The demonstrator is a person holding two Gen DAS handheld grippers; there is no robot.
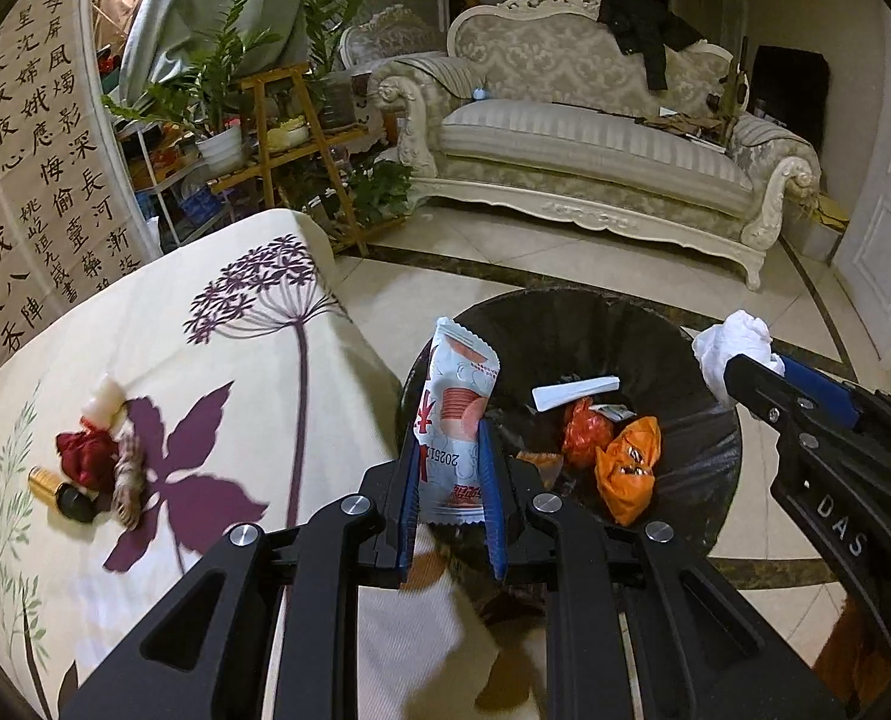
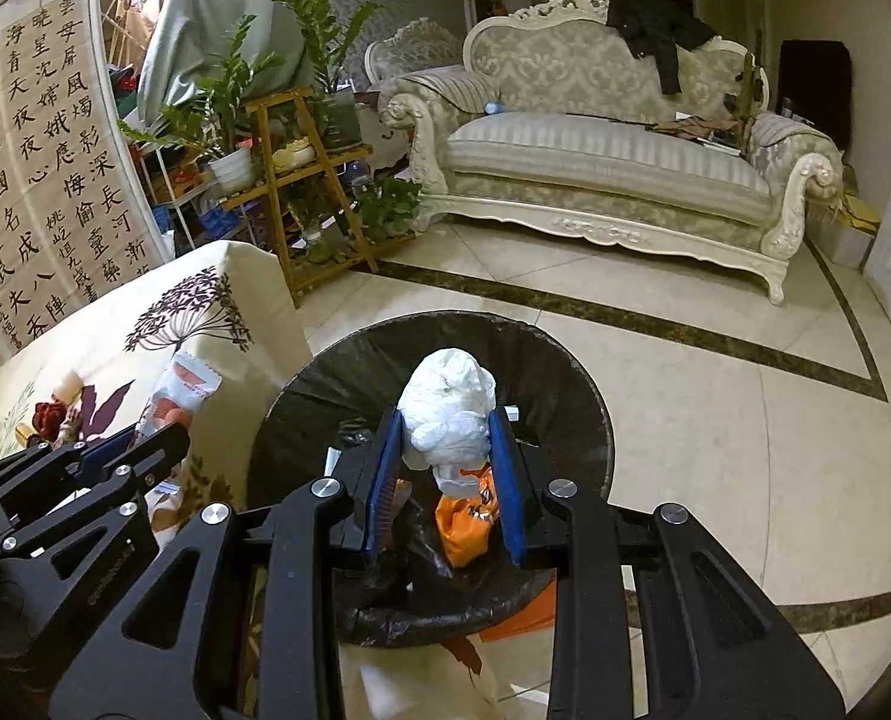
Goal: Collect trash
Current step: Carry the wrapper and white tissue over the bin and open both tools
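My left gripper (image 1: 450,438) is shut on a white and red snack wrapper (image 1: 458,414), which stands upright between the blue pads at the left rim of the black-lined trash bin (image 1: 715,480). My right gripper (image 2: 445,420) is shut on a crumpled white tissue wad (image 2: 448,414) and hangs over the bin (image 2: 583,414). From the left wrist view that tissue (image 1: 736,351) shows at the bin's right rim. Inside the bin lie orange wrappers (image 1: 628,468) and a white paper strip (image 1: 574,391). The wrapper (image 2: 184,396) also shows at the left in the right wrist view.
A table with a floral cloth (image 1: 205,330) stands left of the bin and bears a red crumpled thing (image 1: 85,453), a braided rope piece (image 1: 127,480) and a gold and black tube (image 1: 61,491). Beyond are tiled floor (image 2: 715,396), a plant stand (image 1: 289,138) and a sofa (image 1: 595,138).
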